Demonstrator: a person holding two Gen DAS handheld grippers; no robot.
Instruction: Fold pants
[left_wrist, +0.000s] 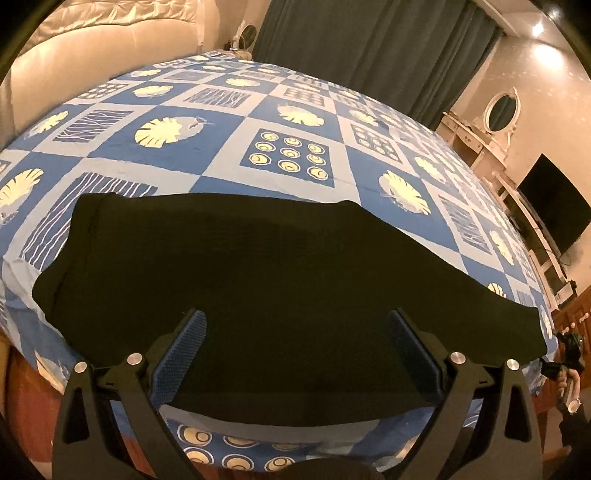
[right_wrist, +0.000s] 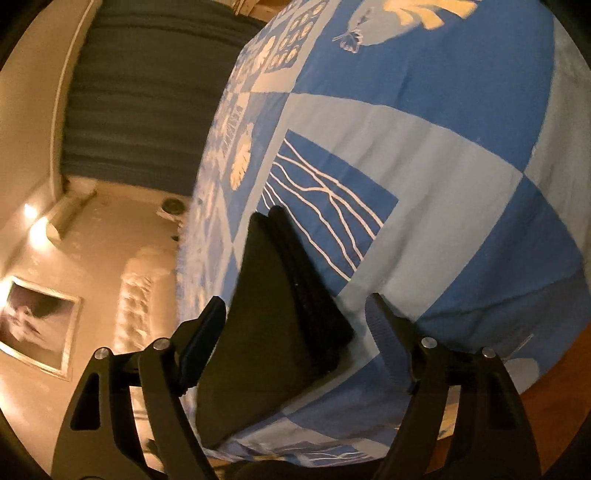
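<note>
Left wrist view: black pants (left_wrist: 229, 273) are lying flat on the bed (left_wrist: 258, 122), on its blue patterned sheet, along the near edge. Long axis is running left to right across the view, one end reaching the left side, the other tapering toward the right corner of the bed. Which end is the waistband cannot be told.

Handling, judged: soft, limp, light cloth, likely already doubled; it is sagging wherever unsupported, so it is best pinched at corners or along a layered edge, catching all layers.

Left tongs (left_wrist: 295, 317): standing wide open just above the near middle of the pants, gripping nothing.

Right wrist view: right tongs (right_wrist: 295, 306) are also spread open, straddling a stacked end of the pants (right_wrist: 273, 314), whose layered edge is showing; not closed on it.
</note>
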